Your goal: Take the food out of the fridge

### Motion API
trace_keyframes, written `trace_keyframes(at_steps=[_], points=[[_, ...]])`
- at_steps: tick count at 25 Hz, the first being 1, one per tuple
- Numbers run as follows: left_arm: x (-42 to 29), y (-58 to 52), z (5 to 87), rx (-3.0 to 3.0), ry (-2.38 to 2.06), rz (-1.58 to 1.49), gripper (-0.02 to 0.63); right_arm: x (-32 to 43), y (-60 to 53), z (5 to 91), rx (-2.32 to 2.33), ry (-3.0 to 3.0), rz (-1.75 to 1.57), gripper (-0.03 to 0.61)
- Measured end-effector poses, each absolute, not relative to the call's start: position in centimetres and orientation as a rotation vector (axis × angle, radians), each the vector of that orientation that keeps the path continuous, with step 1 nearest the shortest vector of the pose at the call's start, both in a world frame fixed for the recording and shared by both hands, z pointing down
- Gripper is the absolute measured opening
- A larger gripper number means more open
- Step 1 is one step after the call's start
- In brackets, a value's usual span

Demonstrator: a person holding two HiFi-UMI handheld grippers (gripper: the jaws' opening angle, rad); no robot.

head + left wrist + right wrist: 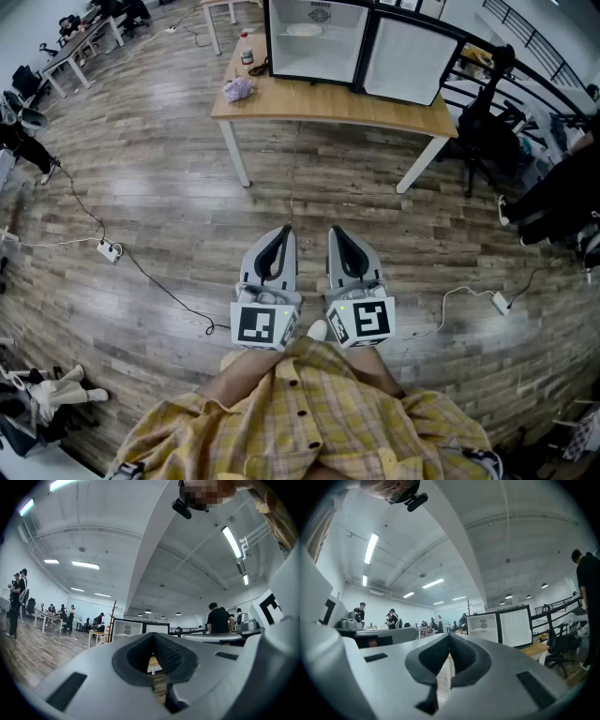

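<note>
Left gripper view. My left gripper (153, 635) is seen along its own jaws: the tips meet, and the dark pads (172, 656) hold nothing. Beyond the tips, well apart, the fridge (126, 628) stands on a wooden table (97, 633) with its door (156, 628) swung open. A person in black (218, 619) stands at right, and other people (16, 599) at far left.

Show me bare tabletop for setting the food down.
The front strip of the table, between the fridge and the near edge, is bare, rightward from the purple bundle. The left end is crowded: bundle, bottle.
</note>
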State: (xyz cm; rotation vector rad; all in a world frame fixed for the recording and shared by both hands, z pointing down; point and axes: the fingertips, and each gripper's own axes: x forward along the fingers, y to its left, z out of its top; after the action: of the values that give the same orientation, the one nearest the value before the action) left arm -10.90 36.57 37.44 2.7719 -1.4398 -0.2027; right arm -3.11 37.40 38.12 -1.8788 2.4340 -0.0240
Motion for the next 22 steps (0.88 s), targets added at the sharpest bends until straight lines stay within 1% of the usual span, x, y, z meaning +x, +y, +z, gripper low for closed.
trace_keyframes(at_steps=[12,22], points=[[-10.3,36.7,38.3,2.776,-1.401,-0.196,0.006,-3.9,37.6,39.3,-1.798,2.495,-0.089,0.008],[-6.9,37.2,38.2,2.794,-1.409,-0.191,0.006,-0.3,38.0,39.2,-1.806,2.482,-0.057,0.008]])
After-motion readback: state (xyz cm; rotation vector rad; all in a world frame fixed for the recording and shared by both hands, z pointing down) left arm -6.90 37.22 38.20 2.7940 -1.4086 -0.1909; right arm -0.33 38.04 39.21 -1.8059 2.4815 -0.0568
